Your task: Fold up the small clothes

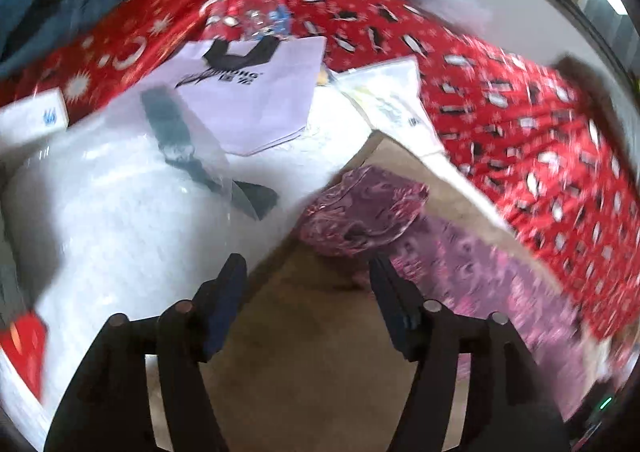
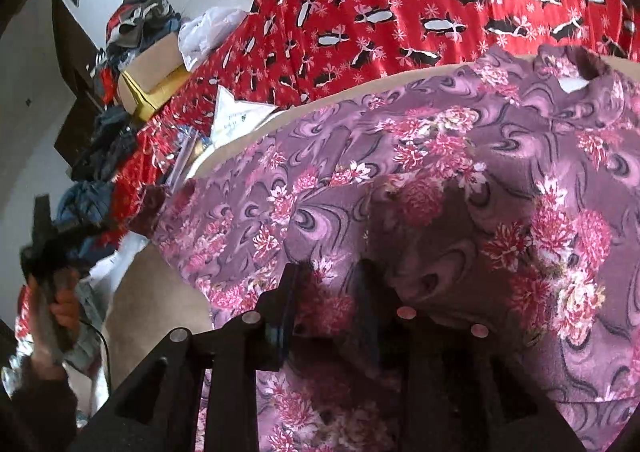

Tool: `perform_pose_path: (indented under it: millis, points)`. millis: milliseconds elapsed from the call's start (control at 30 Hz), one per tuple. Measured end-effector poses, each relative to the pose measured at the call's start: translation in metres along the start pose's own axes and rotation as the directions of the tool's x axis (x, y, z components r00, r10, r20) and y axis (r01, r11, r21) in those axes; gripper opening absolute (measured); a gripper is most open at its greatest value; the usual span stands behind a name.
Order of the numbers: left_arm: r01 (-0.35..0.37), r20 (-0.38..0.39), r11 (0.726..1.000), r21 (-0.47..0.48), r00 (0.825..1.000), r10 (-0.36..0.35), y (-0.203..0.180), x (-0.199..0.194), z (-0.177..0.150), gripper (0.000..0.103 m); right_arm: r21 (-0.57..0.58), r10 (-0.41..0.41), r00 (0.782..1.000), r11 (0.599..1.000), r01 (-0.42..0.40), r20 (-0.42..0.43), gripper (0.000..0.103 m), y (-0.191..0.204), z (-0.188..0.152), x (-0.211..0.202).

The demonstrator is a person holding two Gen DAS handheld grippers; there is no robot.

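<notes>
The left gripper (image 1: 306, 284) is held with its jaws wide apart above a tan board (image 1: 320, 332). A purple floral garment (image 1: 360, 211) is bunched just ahead, on a red penguin-print cloth (image 1: 520, 123); a white bag (image 1: 256, 99) lies beyond.

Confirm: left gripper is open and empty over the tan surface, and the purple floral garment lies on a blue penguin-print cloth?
Not quite. The penguin-print cloth is red, not blue, as the right wrist view shows. The rest holds: the left gripper is open and empty, and the purple floral garment lies there.
</notes>
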State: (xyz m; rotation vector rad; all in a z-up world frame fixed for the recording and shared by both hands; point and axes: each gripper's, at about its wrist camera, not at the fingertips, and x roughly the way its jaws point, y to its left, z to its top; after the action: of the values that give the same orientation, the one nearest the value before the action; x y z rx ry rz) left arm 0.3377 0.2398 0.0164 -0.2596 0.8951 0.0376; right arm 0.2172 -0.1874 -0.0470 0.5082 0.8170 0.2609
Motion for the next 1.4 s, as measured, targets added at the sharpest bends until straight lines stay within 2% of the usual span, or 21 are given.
perform_pose_path:
  millis: [33, 100, 167, 233, 267, 300, 333, 367, 400, 467, 567, 700, 767, 800, 867, 1033, 1167, 1200, 1233, 1300, 1400]
  points:
    - [-0.032, 0.007, 0.998, 0.05, 0.999, 0.031, -0.004, 0.005, -0.002, 0.066, -0.001, -0.002, 1.0, 1.0, 0.002, -0.001, 0.031, -0.001, 0.0, 0.0]
    - [-0.148, 0.04, 0.974, 0.171, 0.989, 0.143, -0.023, 0.022, -0.001, 0.066, 0.0, -0.002, 1.0, 1.0, 0.002, -0.003, 0.031, -0.003, 0.001, 0.001]
    - [-0.203, 0.071, 0.963, 0.179, 0.979, 0.193, -0.027, 0.032, 0.009, 0.066, 0.003, 0.001, 1.0, 1.0, -0.001, -0.003, 0.031, -0.005, 0.006, 0.003]
    - [-0.164, 0.052, 0.977, 0.137, 0.986, 0.158, -0.025, 0.044, 0.024, 0.065, 0.003, 0.001, 1.0, 1.0, -0.001, -0.003, 0.031, -0.005, 0.006, 0.003]
    - [-0.142, 0.038, 0.983, 0.118, 0.99, 0.138, -0.022, 0.049, 0.031, 0.061, 0.003, 0.001, 1.0, 1.0, -0.001, -0.003, 0.031, -0.005, 0.005, 0.003]
    - [-0.12, 0.026, 0.987, 0.105, 0.993, 0.118, -0.02, 0.052, 0.034, 0.035, 0.003, 0.001, 1.0, 1.0, -0.001, -0.004, 0.031, -0.005, 0.005, 0.003]
    - [-0.087, -0.002, 0.993, 0.081, 0.996, 0.087, -0.017, 0.059, 0.039, 0.004, 0.004, 0.002, 1.0, 1.0, -0.002, -0.004, 0.031, -0.005, 0.005, 0.003]
    - [-0.038, -0.058, 0.999, 0.027, 0.998, 0.039, -0.011, 0.068, 0.044, 0.005, 0.007, 0.005, 1.0, 1.0, -0.005, -0.004, 0.031, -0.005, 0.005, 0.002]
    - [-0.018, -0.073, 1.0, -0.015, 0.997, 0.017, -0.006, 0.068, 0.043, 0.005, 0.012, 0.01, 1.0, 1.0, -0.01, -0.006, 0.031, -0.006, 0.005, 0.002]
    - [0.023, -0.07, 0.996, -0.085, 0.997, -0.029, 0.001, 0.061, 0.043, 0.005, 0.023, 0.015, 1.0, 1.0, -0.014, -0.013, 0.031, -0.006, 0.006, 0.001]
    - [0.092, -0.058, 0.988, -0.122, 0.993, -0.1, 0.0, 0.041, 0.04, 0.004, 0.078, 0.033, 0.998, 0.997, -0.028, -0.062, 0.031, -0.01, 0.015, -0.001]
    - [0.152, -0.055, 0.98, -0.128, 0.986, -0.16, -0.018, 0.018, 0.04, 0.004, 0.229, 0.081, 0.988, 0.972, -0.049, -0.134, 0.033, -0.027, 0.03, -0.014]
    - [0.183, -0.048, 0.976, -0.118, 0.981, -0.19, -0.034, 0.007, 0.039, 0.004, 0.264, 0.039, 0.988, 0.964, 0.003, -0.151, 0.04, -0.04, 0.034, -0.03]
    - [0.196, -0.047, 0.975, -0.107, 0.978, -0.202, -0.044, 0.002, 0.038, 0.004, 0.274, -0.002, 0.986, 0.96, 0.049, -0.168, 0.04, -0.049, 0.035, -0.041]
    - [0.224, -0.051, 0.971, -0.085, 0.972, -0.229, -0.067, -0.01, 0.032, 0.004, 0.294, -0.021, 0.985, 0.953, 0.071, -0.171, 0.04, -0.066, 0.036, -0.06]
    - [0.282, -0.056, 0.959, -0.02, 0.958, -0.282, -0.126, -0.039, 0.017, 0.004, 0.302, -0.169, 0.98, 0.933, 0.194, -0.106, 0.046, -0.113, 0.029, -0.124]
    - [0.34, -0.067, 0.939, 0.055, 0.939, -0.337, -0.18, -0.065, -0.003, 0.004, 0.237, -0.288, 0.957, 0.928, 0.288, -0.037, 0.053, -0.146, 0.01, -0.159]
    - [0.354, -0.077, 0.933, 0.062, 0.934, -0.349, -0.19, -0.068, -0.008, 0.004, 0.23, -0.297, 0.955, 0.927, 0.295, -0.028, 0.052, -0.157, 0.0, -0.162]
    - [0.369, -0.09, 0.927, 0.07, 0.928, -0.362, -0.202, -0.071, -0.013, 0.004, 0.226, -0.27, 0.963, 0.937, 0.266, -0.014, 0.051, -0.162, -0.006, -0.164]
    - [0.398, -0.119, 0.912, 0.096, 0.915, -0.386, -0.229, -0.078, -0.026, 0.004, 0.185, -0.235, 0.97, 0.958, 0.219, 0.067, 0.051, -0.163, -0.019, -0.172]
    - [0.438, -0.17, 0.887, 0.147, 0.895, -0.413, -0.275, -0.084, -0.05, 0.004, 0.072, -0.288, 0.95, 0.957, 0.281, 0.122, 0.052, -0.15, -0.033, -0.166]
